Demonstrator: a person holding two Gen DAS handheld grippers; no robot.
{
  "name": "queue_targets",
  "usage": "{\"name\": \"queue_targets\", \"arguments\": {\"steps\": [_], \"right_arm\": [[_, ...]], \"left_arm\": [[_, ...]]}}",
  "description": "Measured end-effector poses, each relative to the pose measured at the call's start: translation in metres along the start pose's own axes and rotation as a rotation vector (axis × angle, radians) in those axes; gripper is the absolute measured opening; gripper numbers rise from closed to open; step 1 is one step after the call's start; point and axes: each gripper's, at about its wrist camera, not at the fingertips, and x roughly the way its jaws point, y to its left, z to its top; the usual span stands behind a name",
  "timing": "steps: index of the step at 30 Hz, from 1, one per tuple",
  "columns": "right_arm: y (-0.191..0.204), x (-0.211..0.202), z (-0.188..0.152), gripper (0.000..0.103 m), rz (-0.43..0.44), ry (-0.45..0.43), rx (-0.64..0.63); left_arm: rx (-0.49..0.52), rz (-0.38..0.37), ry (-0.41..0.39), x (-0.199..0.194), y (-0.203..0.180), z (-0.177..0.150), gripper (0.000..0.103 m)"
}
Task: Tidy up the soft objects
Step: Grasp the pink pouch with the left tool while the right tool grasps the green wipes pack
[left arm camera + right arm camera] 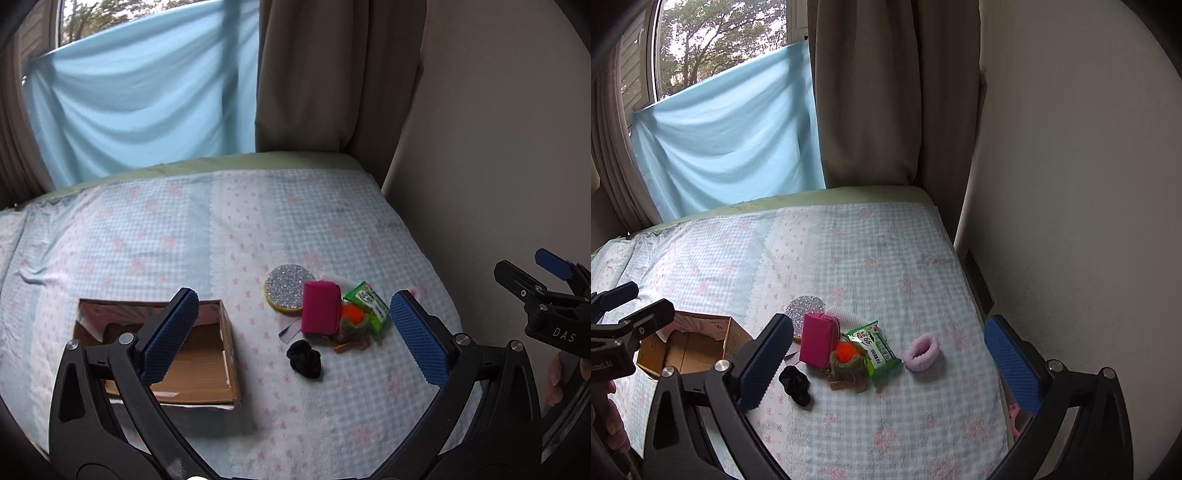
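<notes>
**Risk: pulling neighbours along from the heap**

We note the cardboard box at left on the bed. Left hand-held gripper and right hand-held gripper both gape, holding nothing. Soft things cluster touching: black scrunchie, pink sponge, tissue pack; the lilac scrunchie lies apart. A careless pinch could drag neighbours.

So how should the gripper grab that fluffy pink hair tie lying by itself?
Probably from straight above with the right gripper, which is open and nearest. The pink scrunchie lies flat on the bedspread, apart from the green packet. Pinch one side of its soft ring, one finger in the hole, one outside.
</notes>
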Motion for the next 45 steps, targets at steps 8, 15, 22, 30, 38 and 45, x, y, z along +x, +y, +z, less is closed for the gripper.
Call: {"name": "queue_targets", "arguments": {"steps": [8, 15, 22, 30, 38, 45], "right_arm": [[-0.018, 0.115, -0.019, 0.103, 0.181, 0.107, -0.136], [-0.018, 0.214, -0.042, 0.085, 0.318, 0.240, -0.252], [-0.009, 0.274, -0.066, 0.070, 0.422, 0.347, -0.305], [-0.005, 0.298, -0.075, 0.055, 0.494, 0.402, -0.322], [0.001, 0.298, -0.080, 0.038, 0.481, 0.403, -0.336], [0.003, 0.290, -0.083, 0.028, 0.443, 0.374, -0.334]], "left_arm": [[-0.019, -0.060, 0.160, 0.138, -0.026, -0.010, 0.103], [-0.039, -0.091, 0.275, 0.237, -0.035, -0.018, 0.102], [-0.032, -0.091, 0.374, 0.301, -0.039, -0.041, 0.096], [-0.022, -0.083, 0.438, 0.332, -0.036, -0.060, 0.082], [-0.023, -0.115, 0.470, 0.340, -0.036, -0.069, 0.050], [-0.009, -0.129, 0.462, 0.333, -0.041, -0.070, 0.038]]}}
